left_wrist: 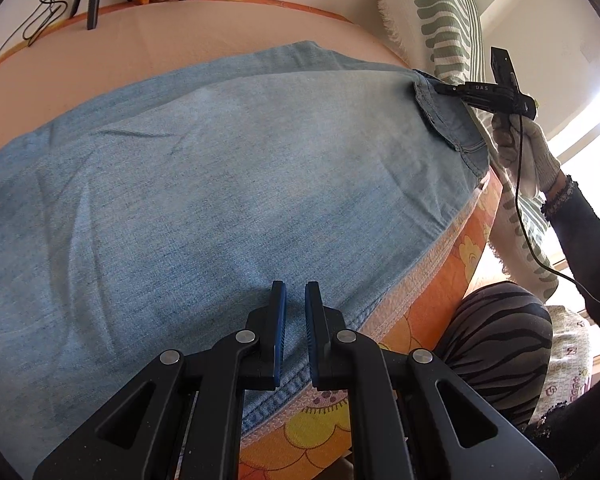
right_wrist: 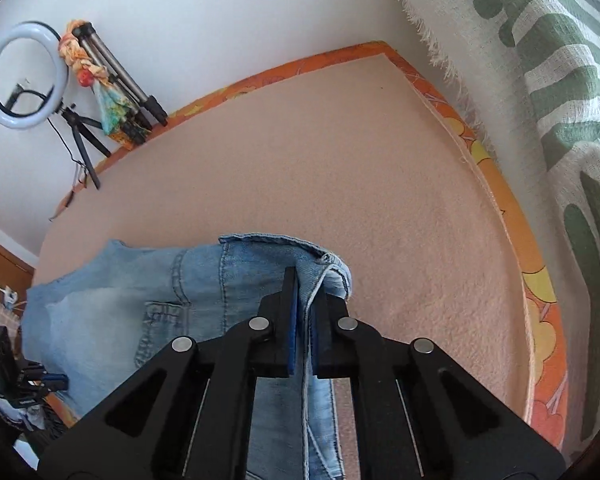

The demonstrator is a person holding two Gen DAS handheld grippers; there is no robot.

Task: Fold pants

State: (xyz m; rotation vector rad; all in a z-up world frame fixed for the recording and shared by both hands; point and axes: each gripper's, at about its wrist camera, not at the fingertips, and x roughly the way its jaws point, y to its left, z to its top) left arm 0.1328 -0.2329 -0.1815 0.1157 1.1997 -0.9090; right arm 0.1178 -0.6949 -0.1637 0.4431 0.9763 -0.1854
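Both grippers (left (left_wrist: 296, 316); right (right_wrist: 305, 308)) pinch the jeans (left_wrist: 220, 184).

A peach-topped bed (right_wrist: 320, 168) with orange floral edging meets a white wall (right_wrist: 220, 8); a ring light (right_wrist: 26, 76) on a tripod stands there. A green-striped fringed cloth (right_wrist: 540, 100) hangs alongside; daylight glares at right.

Both grippers angled steeply down here. Left gripper (left_wrist: 296, 328) has its blue pads pinched nearly together, right gripper (right_wrist: 304, 320) is clamped tight too, and a white-gloved hand (left_wrist: 526, 152) grips the right one's handle.
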